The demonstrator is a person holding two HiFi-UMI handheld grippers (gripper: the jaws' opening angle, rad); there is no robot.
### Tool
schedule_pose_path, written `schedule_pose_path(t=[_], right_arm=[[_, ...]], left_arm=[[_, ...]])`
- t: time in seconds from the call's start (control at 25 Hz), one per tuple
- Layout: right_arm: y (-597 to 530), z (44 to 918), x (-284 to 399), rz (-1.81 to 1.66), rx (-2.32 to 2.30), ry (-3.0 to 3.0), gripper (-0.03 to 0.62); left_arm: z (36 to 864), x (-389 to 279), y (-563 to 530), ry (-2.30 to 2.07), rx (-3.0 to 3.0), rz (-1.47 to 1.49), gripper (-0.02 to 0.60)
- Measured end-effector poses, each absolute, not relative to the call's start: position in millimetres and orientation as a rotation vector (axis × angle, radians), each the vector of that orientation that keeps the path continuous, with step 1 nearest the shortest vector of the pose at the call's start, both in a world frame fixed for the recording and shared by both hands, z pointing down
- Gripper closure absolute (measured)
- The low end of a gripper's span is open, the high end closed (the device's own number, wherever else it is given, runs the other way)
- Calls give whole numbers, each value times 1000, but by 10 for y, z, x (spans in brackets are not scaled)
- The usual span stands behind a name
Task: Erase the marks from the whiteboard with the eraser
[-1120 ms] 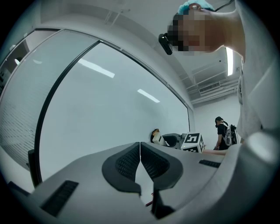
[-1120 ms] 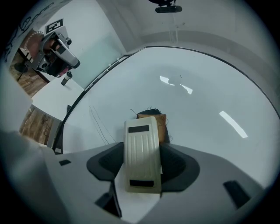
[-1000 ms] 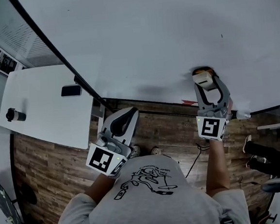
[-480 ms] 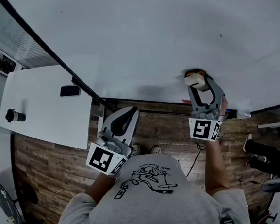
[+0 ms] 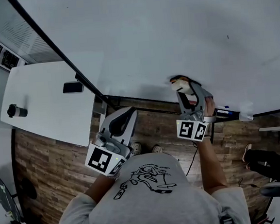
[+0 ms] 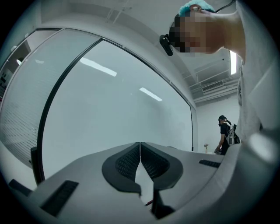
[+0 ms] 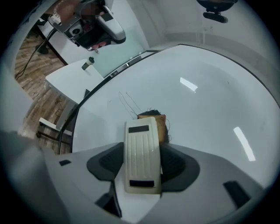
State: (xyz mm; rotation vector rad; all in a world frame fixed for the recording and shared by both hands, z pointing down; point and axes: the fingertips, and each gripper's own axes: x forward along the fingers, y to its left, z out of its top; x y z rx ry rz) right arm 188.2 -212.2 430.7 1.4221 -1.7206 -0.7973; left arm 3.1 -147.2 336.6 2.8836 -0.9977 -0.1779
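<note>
The whiteboard (image 5: 171, 28) fills the upper head view. My right gripper (image 5: 180, 87) is shut on a cream ribbed eraser (image 7: 141, 157), whose brown felt face (image 7: 158, 124) presses against the board near its lower edge. Thin dark pen strokes (image 7: 127, 103) run on the whiteboard (image 7: 205, 109) just left of and around the eraser's tip. My left gripper (image 5: 128, 114) hangs lower left, away from the board, its jaws shut with nothing between them (image 6: 140, 157).
A white table (image 5: 47, 105) stands to the left with a dark phone (image 5: 73, 87) and a cup (image 5: 14, 111). A marker tray (image 5: 227, 110) runs under the board at right. Wooden floor (image 5: 53, 175) lies below. A person (image 6: 226, 135) stands far right.
My right gripper has carried the eraser down and to the left along the board's lower part. My left gripper has stayed where it was.
</note>
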Motion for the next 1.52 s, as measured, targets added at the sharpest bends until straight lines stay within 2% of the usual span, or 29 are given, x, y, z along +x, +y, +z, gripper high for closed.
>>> schedule_pose_path(t=[0.6, 0.84, 1.12, 1.52], right_arm=[[-2169, 4722, 1631, -841, 1269, -1642, 333], [-1971, 4144, 1506, -912, 1302, -1694, 333], [-2023, 3293, 1720, -967, 1420, -1646, 332], [-2153, 3310, 1773, -995, 1522, -1695, 330]], left_arm=[[3391, -49, -1419, -1030, 2867, -177, 558], [3372, -34, -1383, -1024, 2872, -187, 558], [3367, -69, -1367, -1029, 2871, -180, 558], [3399, -155, -1389, -1055, 2849, -182, 558]])
